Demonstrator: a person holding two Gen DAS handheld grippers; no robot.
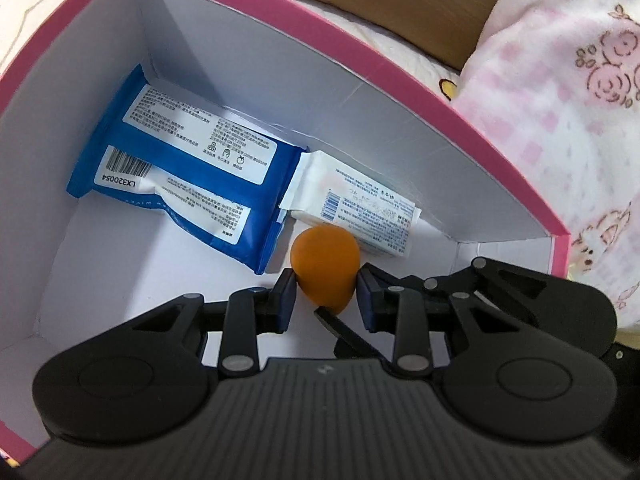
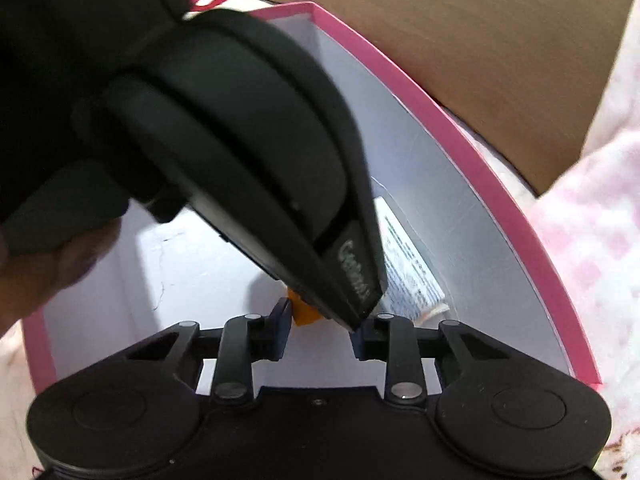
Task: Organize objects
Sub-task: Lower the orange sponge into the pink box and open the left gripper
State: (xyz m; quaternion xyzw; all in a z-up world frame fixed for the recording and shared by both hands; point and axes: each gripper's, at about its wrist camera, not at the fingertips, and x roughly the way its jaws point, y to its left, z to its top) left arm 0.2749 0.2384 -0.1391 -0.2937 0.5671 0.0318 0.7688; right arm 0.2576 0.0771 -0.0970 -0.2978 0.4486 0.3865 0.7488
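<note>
So I'm mid-drop: left gripper (image 1: 326,286) has its jaws clamped on the orange egg-shaped thing (image 1: 325,266) low inside the pink box (image 1: 460,92), at 5 o'clock from the blue wipes pack (image 1: 180,176); right gripper (image 2: 320,326) looks nearly shut on nothing; next I let go and lift out.

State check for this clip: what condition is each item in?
Pink box: open, no lid on it.
Blue wipes pack: lying flat inside the box.
White pack: lying beside the blue one.
Orange egg-shaped object: clamped by the left hand-held gripper.
</note>
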